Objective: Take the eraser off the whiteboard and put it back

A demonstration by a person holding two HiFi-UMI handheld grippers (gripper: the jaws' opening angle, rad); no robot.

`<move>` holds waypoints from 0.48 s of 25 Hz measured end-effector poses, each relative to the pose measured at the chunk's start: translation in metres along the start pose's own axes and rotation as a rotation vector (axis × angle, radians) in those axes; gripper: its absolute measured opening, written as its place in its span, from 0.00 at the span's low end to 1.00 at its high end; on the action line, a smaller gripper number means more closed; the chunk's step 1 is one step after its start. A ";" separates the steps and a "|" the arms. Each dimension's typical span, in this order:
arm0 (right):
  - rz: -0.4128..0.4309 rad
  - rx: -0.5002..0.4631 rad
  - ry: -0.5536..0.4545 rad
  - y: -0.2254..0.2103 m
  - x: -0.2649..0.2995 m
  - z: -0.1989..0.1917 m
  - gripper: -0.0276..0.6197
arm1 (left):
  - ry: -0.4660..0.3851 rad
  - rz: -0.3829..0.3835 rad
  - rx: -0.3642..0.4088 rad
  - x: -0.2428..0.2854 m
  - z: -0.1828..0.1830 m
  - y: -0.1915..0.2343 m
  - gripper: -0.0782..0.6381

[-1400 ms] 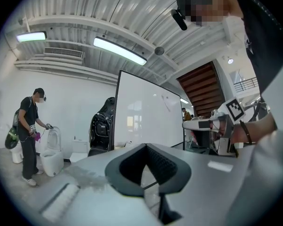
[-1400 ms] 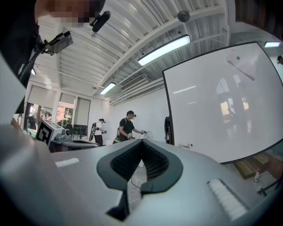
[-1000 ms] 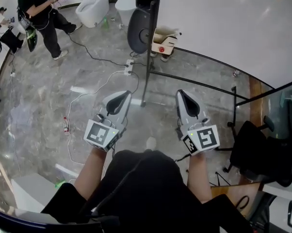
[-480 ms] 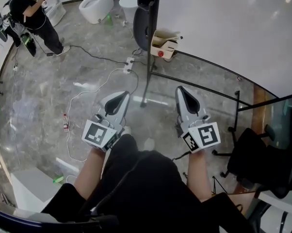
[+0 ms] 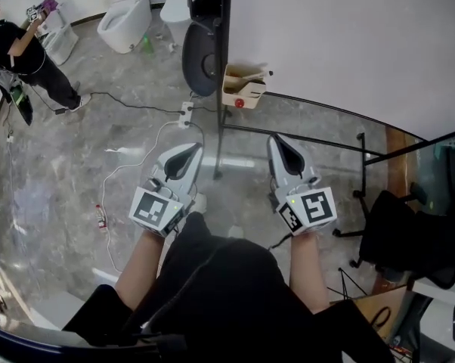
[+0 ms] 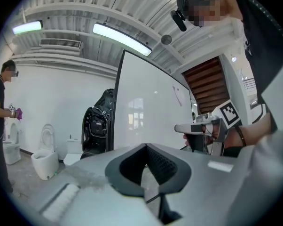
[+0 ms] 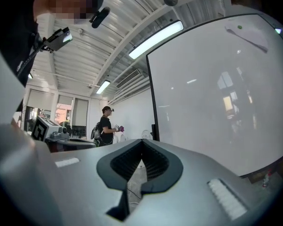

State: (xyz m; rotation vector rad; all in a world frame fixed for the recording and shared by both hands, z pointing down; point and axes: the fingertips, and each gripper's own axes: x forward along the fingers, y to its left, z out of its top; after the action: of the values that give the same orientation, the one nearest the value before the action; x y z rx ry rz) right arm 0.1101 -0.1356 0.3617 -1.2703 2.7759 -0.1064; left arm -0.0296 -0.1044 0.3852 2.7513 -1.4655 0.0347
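The whiteboard (image 5: pixel 348 44) stands ahead and to the right on a black frame (image 5: pixel 221 89), and its white face fills the right gripper view (image 7: pixel 221 93). I cannot make out an eraser on it; only a thin grey mark (image 7: pixel 248 35) shows near its top. My left gripper (image 5: pixel 184 157) and right gripper (image 5: pixel 282 150) are held level side by side above the floor, short of the board. Both are shut with nothing between the jaws. The left gripper view shows its closed tips (image 6: pixel 146 147), the board (image 6: pixel 151 107) and the right gripper (image 6: pixel 198 128) beside it.
An open cardboard box (image 5: pixel 242 88) sits at the foot of the board. A power strip (image 5: pixel 186 113) and cables lie on the marble floor. Toilets (image 5: pixel 125 21) and a person (image 5: pixel 20 51) are at the far left. A black chair (image 5: pixel 409 240) stands on the right.
The floor and board stand have slid toward me as I walk forward. Both grippers keep side by side and stay shut. The person at the far left has moved further off.
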 end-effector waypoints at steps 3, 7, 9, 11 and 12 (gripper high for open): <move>-0.060 -0.006 0.014 -0.012 0.024 -0.007 0.06 | -0.003 -0.061 0.011 0.021 0.007 0.014 0.11; -0.133 -0.014 0.039 -0.026 0.053 -0.018 0.06 | 0.005 -0.143 0.023 0.047 0.012 0.025 0.11; -0.162 -0.019 0.045 -0.031 0.067 -0.021 0.06 | 0.004 -0.171 0.026 0.059 0.011 0.033 0.11; -0.192 -0.017 0.050 -0.038 0.078 -0.026 0.06 | 0.000 -0.197 0.024 0.070 0.009 0.039 0.12; -0.209 -0.012 0.053 -0.042 0.081 -0.028 0.06 | -0.001 -0.211 0.021 0.075 0.009 0.041 0.11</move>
State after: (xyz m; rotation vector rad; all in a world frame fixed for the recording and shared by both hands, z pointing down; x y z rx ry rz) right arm 0.0853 -0.2236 0.3898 -1.5806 2.6813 -0.1391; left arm -0.0216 -0.1895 0.3794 2.9061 -1.1733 0.0451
